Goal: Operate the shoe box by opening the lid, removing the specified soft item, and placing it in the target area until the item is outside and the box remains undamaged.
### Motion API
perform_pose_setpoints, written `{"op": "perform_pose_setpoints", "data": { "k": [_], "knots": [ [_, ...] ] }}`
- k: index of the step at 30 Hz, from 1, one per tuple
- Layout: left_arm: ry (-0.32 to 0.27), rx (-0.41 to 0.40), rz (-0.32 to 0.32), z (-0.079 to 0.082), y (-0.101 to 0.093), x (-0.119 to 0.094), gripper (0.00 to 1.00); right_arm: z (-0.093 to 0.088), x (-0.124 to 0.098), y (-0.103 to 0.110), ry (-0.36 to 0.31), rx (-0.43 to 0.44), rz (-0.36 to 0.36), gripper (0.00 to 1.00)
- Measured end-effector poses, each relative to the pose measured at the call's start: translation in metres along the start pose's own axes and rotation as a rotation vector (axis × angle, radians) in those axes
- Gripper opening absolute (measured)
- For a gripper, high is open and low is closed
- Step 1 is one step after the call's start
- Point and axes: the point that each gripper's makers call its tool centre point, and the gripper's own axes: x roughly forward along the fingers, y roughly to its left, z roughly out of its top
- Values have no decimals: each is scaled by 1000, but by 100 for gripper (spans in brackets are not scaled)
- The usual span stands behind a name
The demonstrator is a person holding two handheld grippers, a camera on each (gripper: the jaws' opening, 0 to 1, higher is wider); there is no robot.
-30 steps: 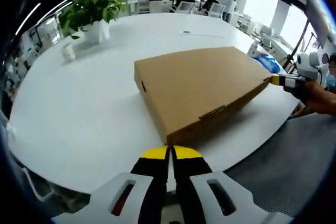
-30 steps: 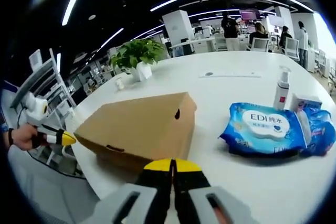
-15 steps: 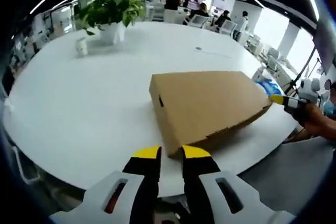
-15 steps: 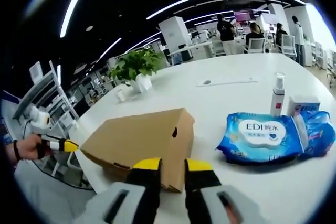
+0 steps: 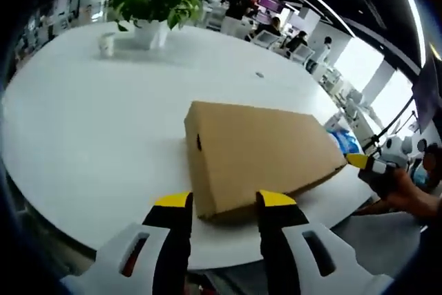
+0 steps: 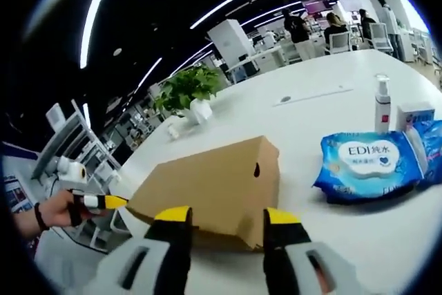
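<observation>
Left gripper (image 5: 225, 202) low centre of left gripper view, jaws spread, straddling near corner of box (image 5: 259, 153) without pinching; right gripper (image 6: 228, 215) low centre of right gripper view, jaws also spread around box (image 6: 210, 184) corner at its own end; nothing gripped by either; other gripper's yellow tip shows at right edge of left gripper view, just at far box corner, and at left edge of right gripper view; box lies flat mid-frame on white table (image 5: 83, 122), near table edge; lid shut, so opening not started, soft item not seen, removal and placing all left to do; box long axis runs from lower centre to right in left gripper view, short end with round hole facing left; plant (image 5: 155, 5) upper left, well apart; wipes pack (image 6: 366, 164) right of box in right gripper view, apart from it.
</observation>
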Motion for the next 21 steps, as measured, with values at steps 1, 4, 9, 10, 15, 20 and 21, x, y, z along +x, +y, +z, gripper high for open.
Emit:
{"op": "perform_pose_setpoints", "data": {
  "k": [1,4,9,10,15,20,21],
  "knots": [
    [-1,-1,-2,0,-1,0,37,0,0,1,2,-1,-2,38],
    [8,4,-2,-2,-3,3,35,-2,0,-1,6,3,-7,38],
    [24,7,-6,-5,-3,7,32,-6,2,-3,18,8,-15,35],
    [26,6,-10,-6,-4,8,31,-8,2,-3,25,4,-14,33],
    [50,21,-8,-10,-4,13,30,-18,6,-4,57,0,-12,29],
    [69,23,-13,-15,0,18,30,-26,9,-9,76,9,-18,29],
    [65,14,-16,-14,0,18,30,-25,9,-9,71,22,-16,29]
  ]
}}
